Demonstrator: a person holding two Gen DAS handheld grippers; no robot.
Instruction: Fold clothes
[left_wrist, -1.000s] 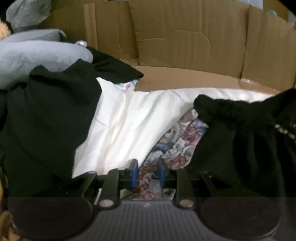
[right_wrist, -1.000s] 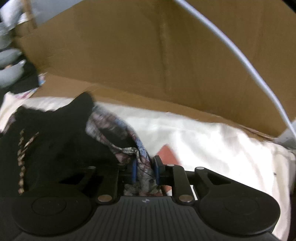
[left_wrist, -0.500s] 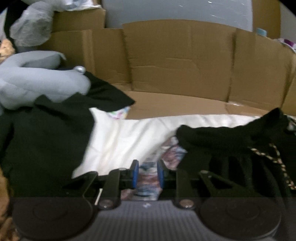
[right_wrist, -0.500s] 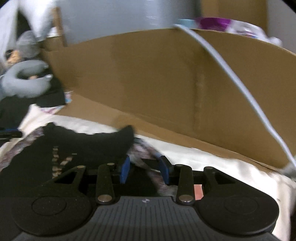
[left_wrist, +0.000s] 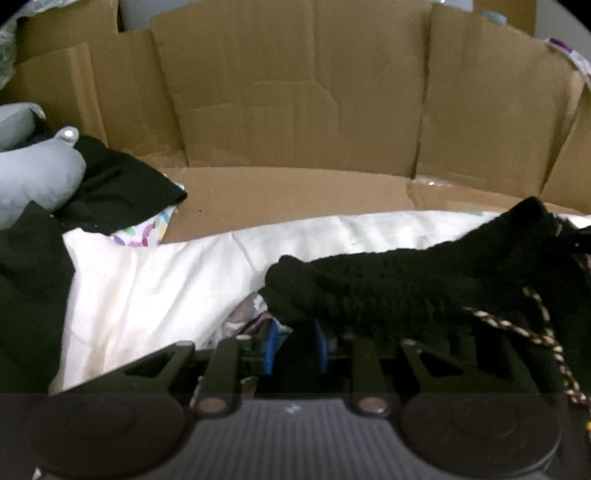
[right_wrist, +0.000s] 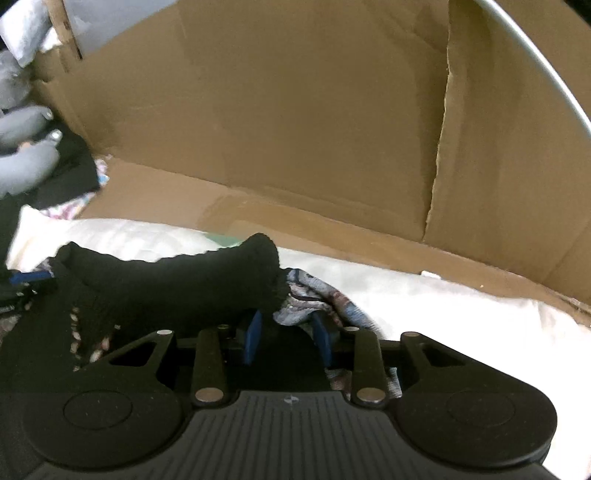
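Note:
A black knit garment (left_wrist: 388, 291) with a flowered lining (right_wrist: 325, 299) and a braided drawstring (left_wrist: 517, 332) hangs stretched between both grippers over white bedding (left_wrist: 166, 280). My left gripper (left_wrist: 295, 345) has its blue pads on dark fabric at the garment's left end, and its jaws are opening slightly. My right gripper (right_wrist: 287, 338) holds the other end of the black garment (right_wrist: 166, 284); black cloth and lining sit between its pads, and its jaws are closing. The left gripper's blue pad (right_wrist: 29, 277) shows at the far left of the right wrist view.
Cardboard walls (left_wrist: 295, 92) (right_wrist: 295, 110) stand behind the bedding (right_wrist: 443, 306). A grey stuffed shape (left_wrist: 33, 177) and a pile of black clothes (left_wrist: 33, 295) lie on the left. A white cable (right_wrist: 535, 55) crosses the upper right.
Both grippers shifted sideways with the garment. The black waistband now spans between them. Flowered cloth between the left pads gave way to black fabric. The right pads stand wider apart than a second ago.

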